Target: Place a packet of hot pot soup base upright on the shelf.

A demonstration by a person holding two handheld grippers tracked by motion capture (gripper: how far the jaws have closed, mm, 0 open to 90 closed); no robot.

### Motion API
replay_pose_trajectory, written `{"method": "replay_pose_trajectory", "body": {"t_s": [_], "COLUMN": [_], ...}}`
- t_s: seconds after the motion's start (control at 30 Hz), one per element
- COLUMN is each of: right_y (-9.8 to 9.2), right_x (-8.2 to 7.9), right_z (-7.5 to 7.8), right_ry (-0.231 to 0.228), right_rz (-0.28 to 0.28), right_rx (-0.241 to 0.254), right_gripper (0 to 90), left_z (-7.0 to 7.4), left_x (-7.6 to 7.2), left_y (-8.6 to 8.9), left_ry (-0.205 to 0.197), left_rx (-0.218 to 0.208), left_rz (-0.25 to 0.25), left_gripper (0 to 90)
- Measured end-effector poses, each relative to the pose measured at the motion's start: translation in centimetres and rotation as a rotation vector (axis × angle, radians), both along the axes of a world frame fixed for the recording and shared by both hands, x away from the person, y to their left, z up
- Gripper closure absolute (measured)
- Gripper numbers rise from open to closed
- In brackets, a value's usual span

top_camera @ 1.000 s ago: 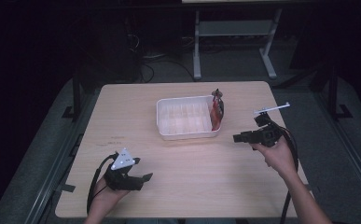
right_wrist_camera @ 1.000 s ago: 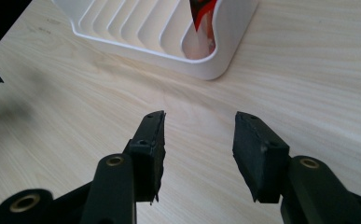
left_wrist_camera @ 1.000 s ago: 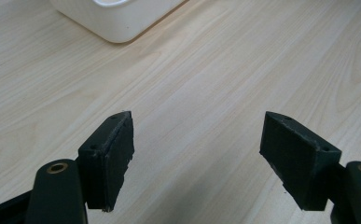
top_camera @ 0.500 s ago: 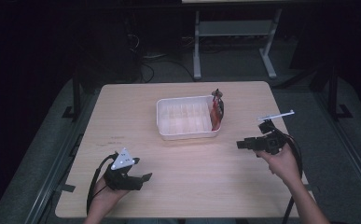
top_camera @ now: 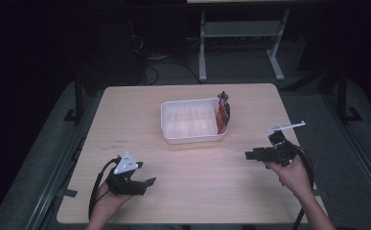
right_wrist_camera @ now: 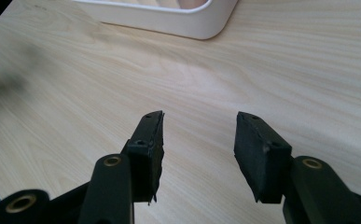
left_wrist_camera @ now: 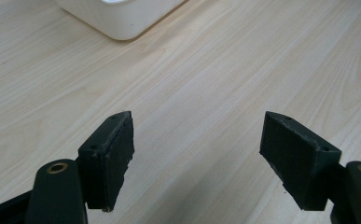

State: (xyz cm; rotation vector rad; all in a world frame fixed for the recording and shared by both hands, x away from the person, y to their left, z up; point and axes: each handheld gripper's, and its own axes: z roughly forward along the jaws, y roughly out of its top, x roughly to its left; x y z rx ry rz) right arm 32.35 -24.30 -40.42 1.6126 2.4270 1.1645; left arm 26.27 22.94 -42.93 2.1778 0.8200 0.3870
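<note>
Dim room, lit wooden counter (top_camera: 125,115)

Grey floor (top_camera: 34,158) around counter; white frame (top_camera: 240,33) with two legs behind; dark cables (top_camera: 147,72) on floor; surroundings in shadow.

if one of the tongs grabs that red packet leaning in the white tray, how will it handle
The red packet looks like thin, crinkled wrapper, so probably light and floppy. It leans upright on the white tray's right wall, so a nudge may topple it. The glossy film could slip between the pads.
</note>
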Motion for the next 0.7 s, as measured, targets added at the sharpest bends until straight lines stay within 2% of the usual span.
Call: {"method": "replay_pose_trajectory", "body": {"t_s": [0.7], "right_y": [-1.1], "right_x": [-2.5], "right_z": [-2.2], "right_ry": [0.009], "right_rz": [-0.005], "right_rx": [0.015], "right_gripper": [50.3], "left_z": [-0.1], "left_x": [0.0], "left_y": [0.0], "left_ry": [0.003], "left_rx": [0.001], "left_rz": [-0.001], "left_gripper": [25.6]}}
